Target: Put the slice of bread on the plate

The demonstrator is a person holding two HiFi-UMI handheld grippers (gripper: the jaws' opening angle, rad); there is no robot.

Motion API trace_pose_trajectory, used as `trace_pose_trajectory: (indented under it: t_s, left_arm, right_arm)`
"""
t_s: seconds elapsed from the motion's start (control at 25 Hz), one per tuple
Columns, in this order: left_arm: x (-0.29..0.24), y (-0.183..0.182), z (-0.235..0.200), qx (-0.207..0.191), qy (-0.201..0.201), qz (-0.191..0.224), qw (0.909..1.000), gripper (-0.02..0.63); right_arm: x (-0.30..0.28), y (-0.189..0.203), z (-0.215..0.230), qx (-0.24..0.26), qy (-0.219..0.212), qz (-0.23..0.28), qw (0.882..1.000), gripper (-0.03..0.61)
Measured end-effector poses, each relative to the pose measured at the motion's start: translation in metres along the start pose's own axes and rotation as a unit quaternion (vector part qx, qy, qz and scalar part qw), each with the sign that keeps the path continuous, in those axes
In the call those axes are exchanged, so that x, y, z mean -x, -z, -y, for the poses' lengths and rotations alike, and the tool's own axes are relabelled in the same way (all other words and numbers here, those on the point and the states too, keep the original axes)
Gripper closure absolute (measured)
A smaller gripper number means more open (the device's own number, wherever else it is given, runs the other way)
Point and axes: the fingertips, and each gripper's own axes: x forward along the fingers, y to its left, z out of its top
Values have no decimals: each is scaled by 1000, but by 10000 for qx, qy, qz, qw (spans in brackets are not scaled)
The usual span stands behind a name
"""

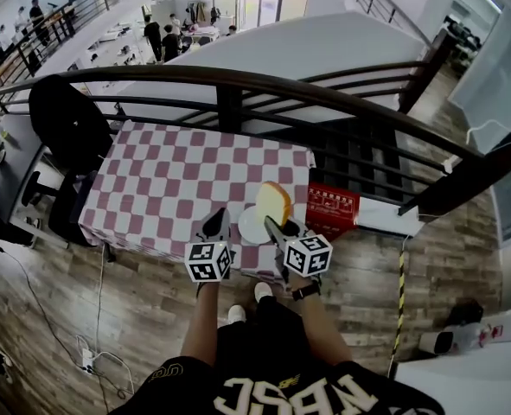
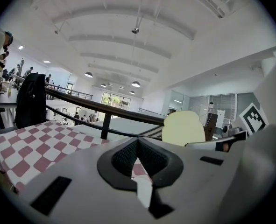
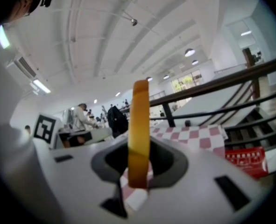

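A slice of bread (image 1: 273, 201) with a golden crust stands on edge, and my right gripper (image 1: 277, 228) is shut on it. It hangs over the far right side of a white plate (image 1: 247, 228), near the front edge of the red-and-white checked table (image 1: 169, 180). The right gripper view shows the slice (image 3: 140, 129) edge-on between the pads of the right gripper (image 3: 138, 161). My left gripper (image 1: 214, 225) hovers just left of the plate, tips together and nothing in them. In the left gripper view, the left gripper (image 2: 138, 146) has the slice's pale face (image 2: 183, 128) to its right.
A red box (image 1: 331, 207) sits right of the table by a white ledge. A black railing (image 1: 238, 85) runs behind the table. A dark jacket hangs over a chair (image 1: 65, 119) at the left. The person's feet (image 1: 246, 294) stand at the table's front edge.
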Motion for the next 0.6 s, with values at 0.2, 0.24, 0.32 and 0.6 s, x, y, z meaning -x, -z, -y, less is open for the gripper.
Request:
trace_pose_trajectory:
  t_s: [0.2,0.24,0.32,0.6]
  left_arm:
    - [-26,15,0,38,-20,-289,9996,594]
    - [-30,21,0,43,-26,-373,9993,594]
    - [-39,32,-1,41,-39,-540,9985,594]
    - [-62,61,-9,101,-95,-982,9951,594]
  right_arm:
    - [-27,18,21,-208,-230,-415,9987,480]
    - [-32,23,25,-270,-304,-506,9979,480]
    - [-42,34,31,-421,-452,-697,9957,480]
    - [-69,74,50,-956,-680,-1315,9843,480]
